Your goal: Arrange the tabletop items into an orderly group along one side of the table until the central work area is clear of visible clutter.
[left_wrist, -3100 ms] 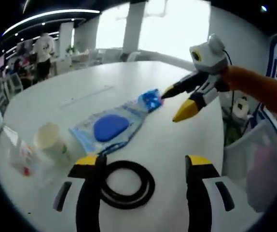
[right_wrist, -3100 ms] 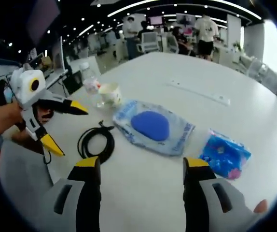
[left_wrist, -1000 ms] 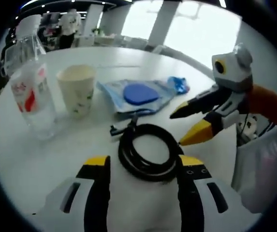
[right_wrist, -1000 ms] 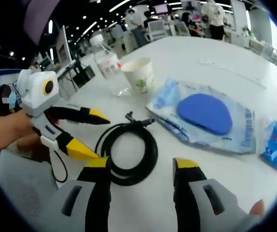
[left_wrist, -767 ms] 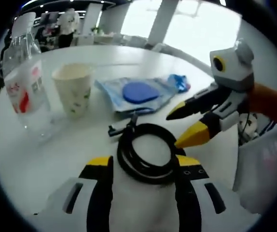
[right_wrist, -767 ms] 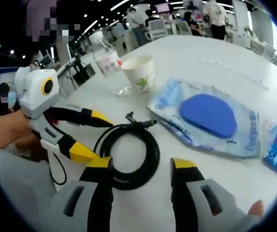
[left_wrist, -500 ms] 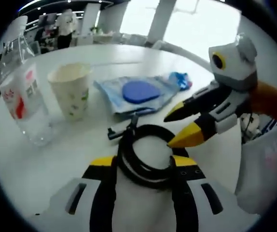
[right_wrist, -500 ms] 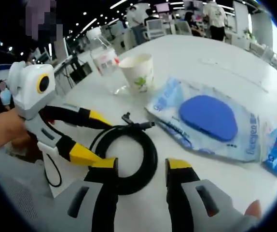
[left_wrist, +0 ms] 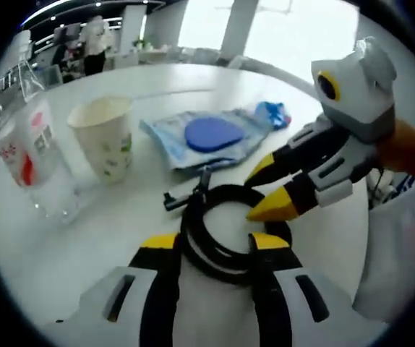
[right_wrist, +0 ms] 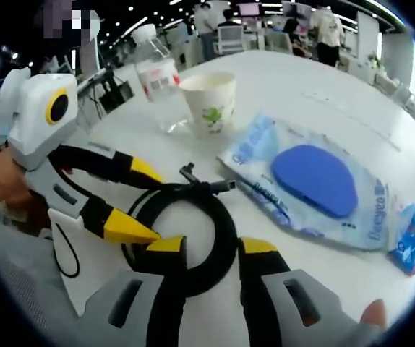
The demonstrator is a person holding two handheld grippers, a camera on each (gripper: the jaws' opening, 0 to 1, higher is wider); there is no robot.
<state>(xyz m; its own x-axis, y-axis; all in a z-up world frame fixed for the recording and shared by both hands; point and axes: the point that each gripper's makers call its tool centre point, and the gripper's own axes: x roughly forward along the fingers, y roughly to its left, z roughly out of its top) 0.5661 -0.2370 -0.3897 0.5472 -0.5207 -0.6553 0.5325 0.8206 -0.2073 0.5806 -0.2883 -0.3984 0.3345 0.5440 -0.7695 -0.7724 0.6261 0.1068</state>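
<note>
A coiled black cable [left_wrist: 229, 191] lies on the white table [left_wrist: 121, 79], close in front of both grippers. My left gripper [left_wrist: 215, 242] is open, its jaws drawn in around the coil's near rim. My right gripper [right_wrist: 212, 246] is open too, jaws narrowed over the cable [right_wrist: 222, 220]. Each gripper crosses the other's view: the right gripper [left_wrist: 265, 188] hangs over the coil's far side, and the left gripper [right_wrist: 139, 201] straddles its left rim. Beyond the cable lie a blue wipes pack [left_wrist: 211, 135] [right_wrist: 312, 181] and a small blue packet [left_wrist: 271, 113] [right_wrist: 413, 238].
A paper cup [left_wrist: 106, 137] [right_wrist: 209, 101] and a clear water bottle [left_wrist: 27, 159] [right_wrist: 157, 79] stand upright beside each other near the table edge. An orange sleeve [left_wrist: 410, 144] reaches in from the right. Office desks, chairs and people fill the background.
Both grippers have come down close to the cable from opposite sides, and the jaws of each have narrowed steadily around the coil. The cup, bottle and packs have stayed put.
</note>
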